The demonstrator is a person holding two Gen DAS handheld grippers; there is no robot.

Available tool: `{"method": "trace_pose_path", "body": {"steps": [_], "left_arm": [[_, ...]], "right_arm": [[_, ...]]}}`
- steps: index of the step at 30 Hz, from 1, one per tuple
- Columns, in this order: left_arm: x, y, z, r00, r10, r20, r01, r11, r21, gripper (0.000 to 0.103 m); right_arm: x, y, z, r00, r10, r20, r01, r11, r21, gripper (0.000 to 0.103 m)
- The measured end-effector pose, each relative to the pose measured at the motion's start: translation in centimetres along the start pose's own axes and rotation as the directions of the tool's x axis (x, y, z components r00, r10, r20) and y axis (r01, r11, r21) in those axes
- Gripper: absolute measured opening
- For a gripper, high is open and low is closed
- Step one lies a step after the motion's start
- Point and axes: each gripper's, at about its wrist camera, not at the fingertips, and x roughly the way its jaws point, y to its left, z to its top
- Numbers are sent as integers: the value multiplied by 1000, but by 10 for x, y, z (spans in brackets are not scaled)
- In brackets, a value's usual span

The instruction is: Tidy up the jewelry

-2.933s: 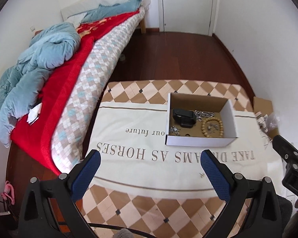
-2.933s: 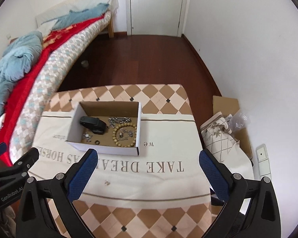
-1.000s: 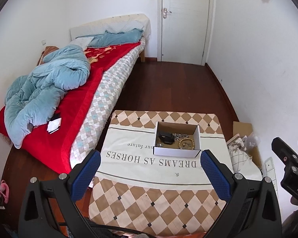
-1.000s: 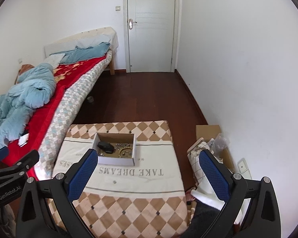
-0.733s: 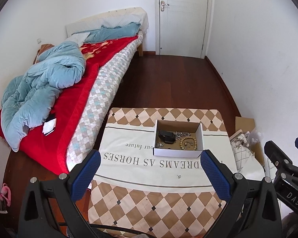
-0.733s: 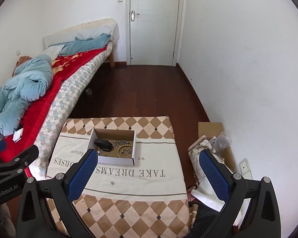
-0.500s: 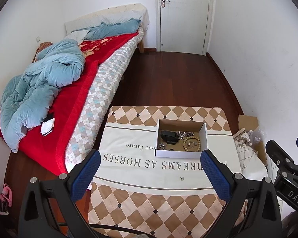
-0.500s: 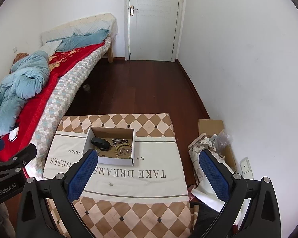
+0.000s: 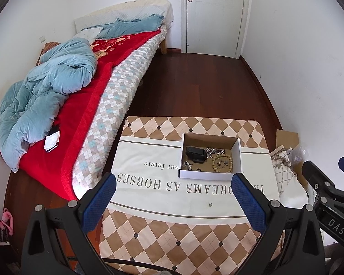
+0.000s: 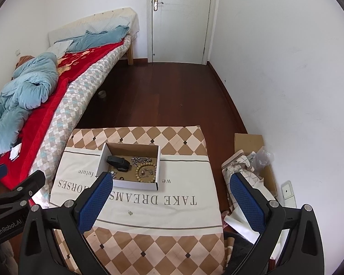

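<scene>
A white cardboard box stands on the cloth-covered table; it also shows in the right wrist view. It holds a black case, a silver chain, a wooden bead bracelet and small silver pieces. A small earring lies loose on the cloth in front of the box, seen too in the right wrist view. My left gripper and right gripper are both open and empty, held high above the table's near edge.
A bed with a red blanket and blue quilt runs along the left. A white door is at the far end across dark wood floor. Cardboard and bags lie by the right wall.
Both grippers rose far above the table, then came back down and closer; the box now looks larger than a second ago. Nothing on the table has moved.
</scene>
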Motion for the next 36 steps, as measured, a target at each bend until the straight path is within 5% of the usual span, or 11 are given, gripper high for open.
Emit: {"method": "trace_pose_path", "body": {"steps": [36], "left_arm": [[-16, 1, 0, 999, 19, 27, -19, 1000, 4, 102]], "right_arm": [[-15, 0, 2, 1000, 29, 3, -28, 999, -20, 103]]}}
